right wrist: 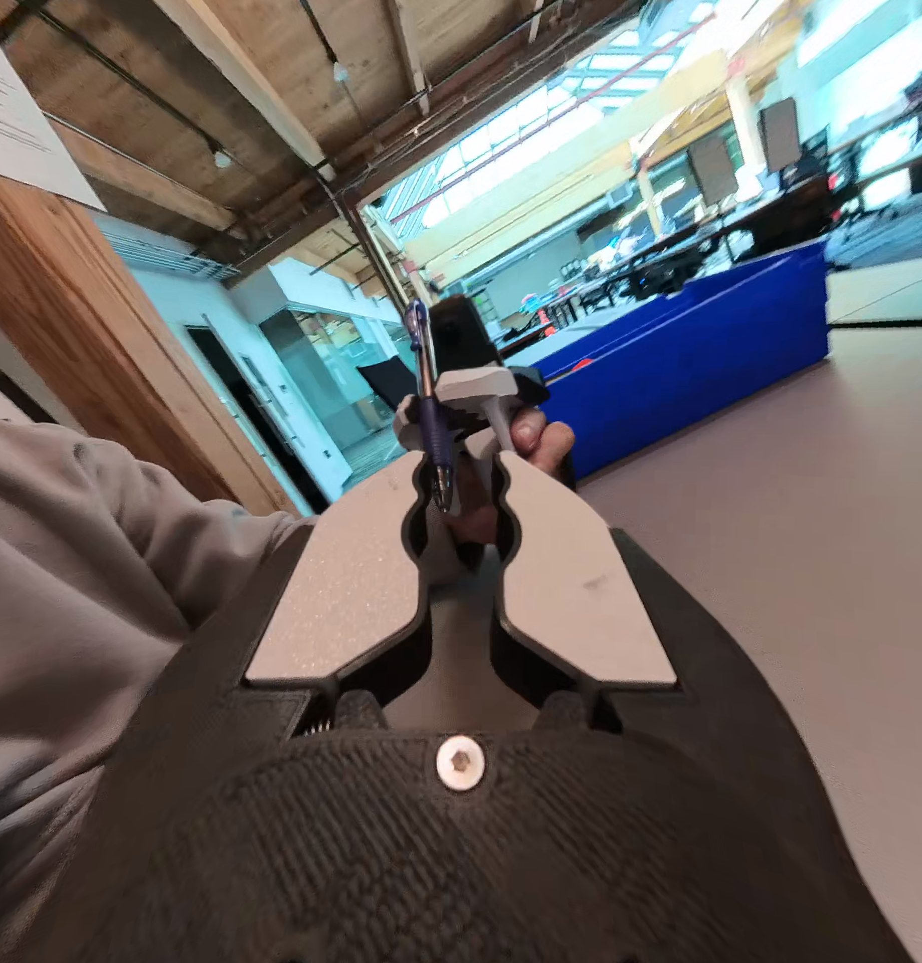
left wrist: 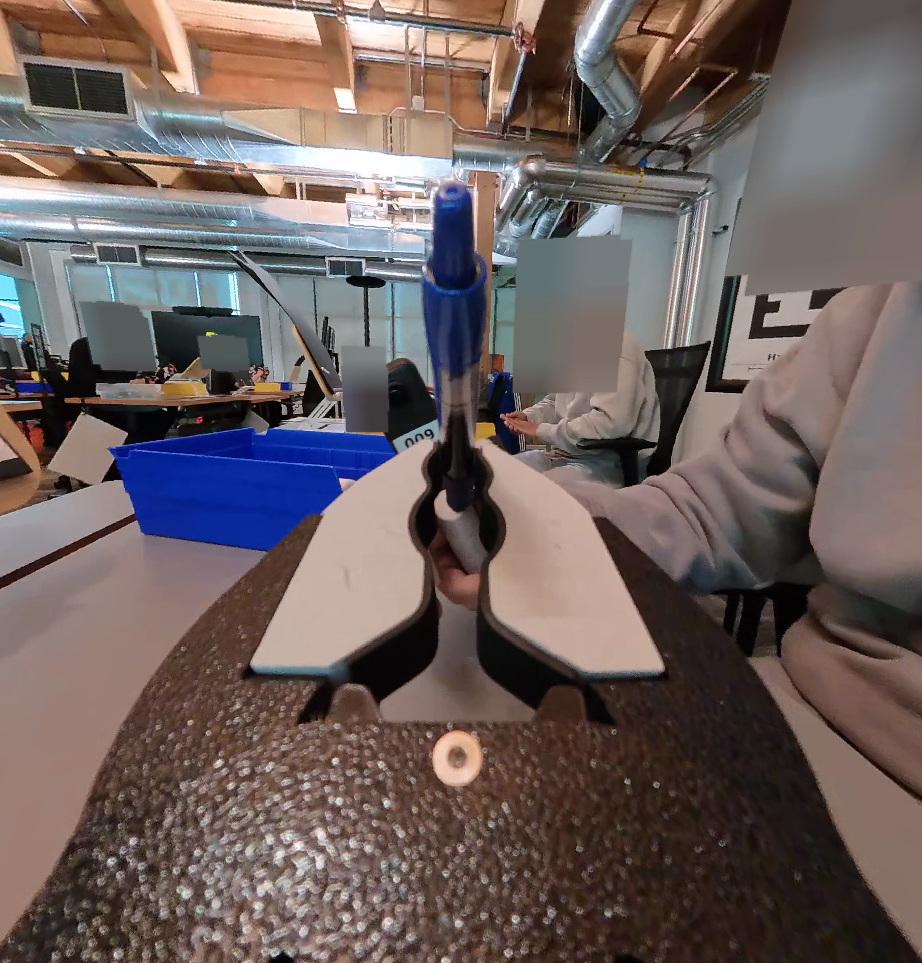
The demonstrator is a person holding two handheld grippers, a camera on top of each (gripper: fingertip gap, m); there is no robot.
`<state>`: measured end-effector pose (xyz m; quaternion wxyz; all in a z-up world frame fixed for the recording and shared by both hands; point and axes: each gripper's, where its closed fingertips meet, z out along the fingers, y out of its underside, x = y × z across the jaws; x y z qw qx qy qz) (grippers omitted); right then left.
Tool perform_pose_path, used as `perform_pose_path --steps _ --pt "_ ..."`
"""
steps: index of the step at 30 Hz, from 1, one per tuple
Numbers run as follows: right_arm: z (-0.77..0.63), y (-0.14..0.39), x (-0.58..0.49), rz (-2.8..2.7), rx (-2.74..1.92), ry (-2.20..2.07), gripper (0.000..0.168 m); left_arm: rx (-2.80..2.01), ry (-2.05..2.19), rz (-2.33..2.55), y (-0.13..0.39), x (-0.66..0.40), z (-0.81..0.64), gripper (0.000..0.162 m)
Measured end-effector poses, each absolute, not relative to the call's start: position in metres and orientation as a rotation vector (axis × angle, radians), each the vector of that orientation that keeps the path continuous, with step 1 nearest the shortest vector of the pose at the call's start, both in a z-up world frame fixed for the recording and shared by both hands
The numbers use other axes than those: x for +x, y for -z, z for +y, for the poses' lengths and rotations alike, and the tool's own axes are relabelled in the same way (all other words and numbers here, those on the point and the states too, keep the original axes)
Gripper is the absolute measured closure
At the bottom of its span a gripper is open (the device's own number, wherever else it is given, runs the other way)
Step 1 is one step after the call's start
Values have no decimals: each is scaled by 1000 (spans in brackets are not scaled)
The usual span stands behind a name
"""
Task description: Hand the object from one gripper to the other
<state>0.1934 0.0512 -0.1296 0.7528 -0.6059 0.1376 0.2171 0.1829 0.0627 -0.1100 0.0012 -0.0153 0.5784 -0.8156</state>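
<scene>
A blue pen (left wrist: 452, 312) stands upright in my left gripper (left wrist: 456, 454), which is shut on its dark lower barrel. In the right wrist view the left gripper (right wrist: 438, 411) holds the pen (right wrist: 428, 411) just ahead, tip pointing down towards the camera. My right gripper (right wrist: 464, 464) is open, and the pen's tip hangs between its two fingers, close to the left finger (right wrist: 354, 573). No contact with either finger shows. A hand (right wrist: 539, 437) holds the left gripper from behind. In the left wrist view a grey piece (left wrist: 461, 536) shows through the gap under the pen.
A blue plastic bin (left wrist: 229, 484) (right wrist: 682, 375) stands on the grey table (left wrist: 57, 651) (right wrist: 761, 521) beyond the grippers. A grey sleeve (left wrist: 761, 469) (right wrist: 83, 547) fills one side of each view. A wooden post (right wrist: 83, 312) stands at the left. A seated person (left wrist: 594, 417) is behind. Both grippers' tips are close together, under 4 cm apart.
</scene>
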Motion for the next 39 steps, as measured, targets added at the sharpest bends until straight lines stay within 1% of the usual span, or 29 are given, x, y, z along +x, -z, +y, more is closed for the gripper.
perform_pose_path --steps 3,4,5,6,8,10,13,15,17,18,21,24,26,29,31,32,35,38,39 --pt "56 135 181 273 -1361 -579 146 -14 2544 1835 113 180 59 151" --pt "57 135 175 250 -1363 -609 149 4 2544 1837 113 178 58 151" --pt "58 134 172 239 -1358 -627 156 20 2540 1847 114 176 57 151" --pt "58 134 172 250 -1354 -641 157 32 2529 1853 115 175 56 151" --pt "58 135 170 250 -1354 -707 157 49 2523 1855 115 173 55 151" --pt "58 136 174 254 -1365 -674 157 2 2507 1861 116 178 55 151" --pt "57 136 199 292 -1381 -391 157 -244 2456 1823 119 202 58 148" --pt "49 138 225 320 -1417 -12 157 -481 2425 1789 123 223 63 132" --pt "39 140 241 283 -1487 344 157 -639 2461 1793 126 233 66 124" --pt "36 140 244 236 -1522 494 157 -707 2492 1783 126 237 68 122" --pt "38 140 240 56 -1588 821 157 -875 2584 1754 128 244 72 126" --pt "48 145 231 -117 -1627 999 157 -952 2629 1767 132 247 73 133" --pt "51 151 231 -133 -1663 1026 157 -927 2658 1792 132 244 73 147" --pt "52 168 235 -80 -1742 898 156 -839 2559 1846 133 242 71 152" --pt "53 170 234 -22 -1738 799 140 -759 2420 1875 137 242 69 152" --pt "53 167 236 10 -1718 780 138 -726 2386 1890 137 241 68 152" --pt "51 164 236 17 -1709 788 138 -692 2371 1869 131 237 64 152" --pt "53 167 233 -44 -1739 839 154 -643 2313 1881 129 235 63 152" --pt "53 168 234 -52 -1749 864 157 -617 2285 1896 130 234 62 152"
